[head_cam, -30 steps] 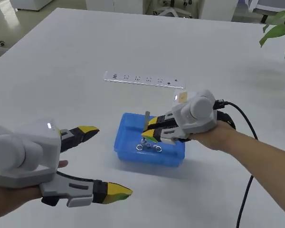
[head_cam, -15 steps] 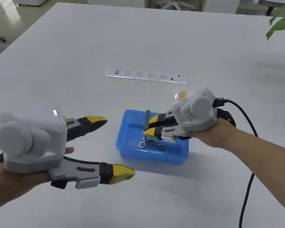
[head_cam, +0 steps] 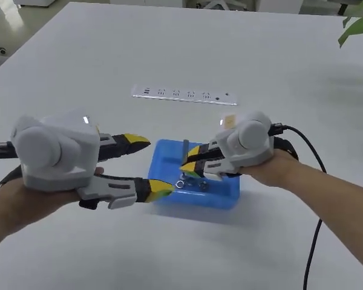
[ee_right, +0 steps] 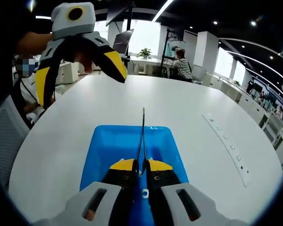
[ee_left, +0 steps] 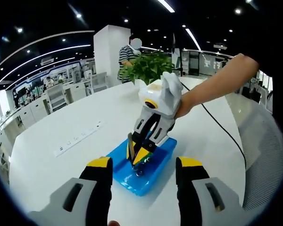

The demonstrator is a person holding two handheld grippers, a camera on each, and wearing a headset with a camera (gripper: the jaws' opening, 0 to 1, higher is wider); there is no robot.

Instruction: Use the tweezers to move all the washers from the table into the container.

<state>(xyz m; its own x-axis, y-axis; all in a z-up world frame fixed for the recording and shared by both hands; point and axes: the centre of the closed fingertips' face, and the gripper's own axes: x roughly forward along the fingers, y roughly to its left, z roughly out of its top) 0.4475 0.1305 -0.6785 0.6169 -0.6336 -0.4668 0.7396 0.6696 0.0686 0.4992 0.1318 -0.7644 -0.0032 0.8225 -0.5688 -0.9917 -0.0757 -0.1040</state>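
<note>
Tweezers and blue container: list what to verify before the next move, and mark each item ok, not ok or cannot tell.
1. Right gripper shut on the tweezers: ok.
2. Tweezers over the blue container: ok; in the right gripper view they reach out above its floor.
3. Washers inside the container: ok; a few lie on its floor.
4. Tweezers' tips free of any washer: cannot tell; too thin to see.
5. Left gripper open and holding nothing: ok; it is at the container's left edge.
6. Table cleared of washers: cannot tell.
</note>
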